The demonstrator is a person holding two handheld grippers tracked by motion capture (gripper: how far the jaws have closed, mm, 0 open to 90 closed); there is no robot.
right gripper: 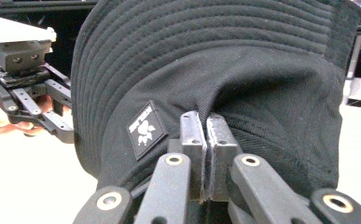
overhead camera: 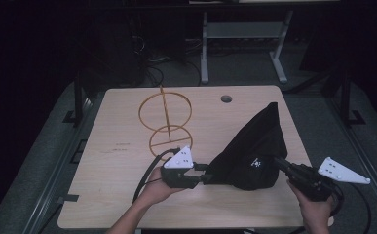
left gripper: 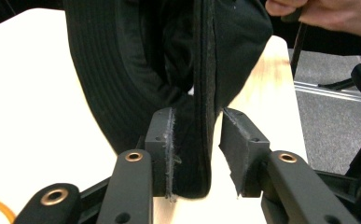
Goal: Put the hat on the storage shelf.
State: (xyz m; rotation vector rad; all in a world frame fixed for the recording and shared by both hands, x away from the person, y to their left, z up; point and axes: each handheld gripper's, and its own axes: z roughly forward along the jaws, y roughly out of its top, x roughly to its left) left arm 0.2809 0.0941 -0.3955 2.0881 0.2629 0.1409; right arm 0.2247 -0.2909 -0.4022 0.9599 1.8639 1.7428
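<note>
A small square patch [right gripper: 145, 128] is sewn on the black hat [right gripper: 243, 60]; it carries a pale emblem and a line of lettering too small to read. Faint dark marks on the table [overhead camera: 122, 146] are likewise unreadable.
</note>
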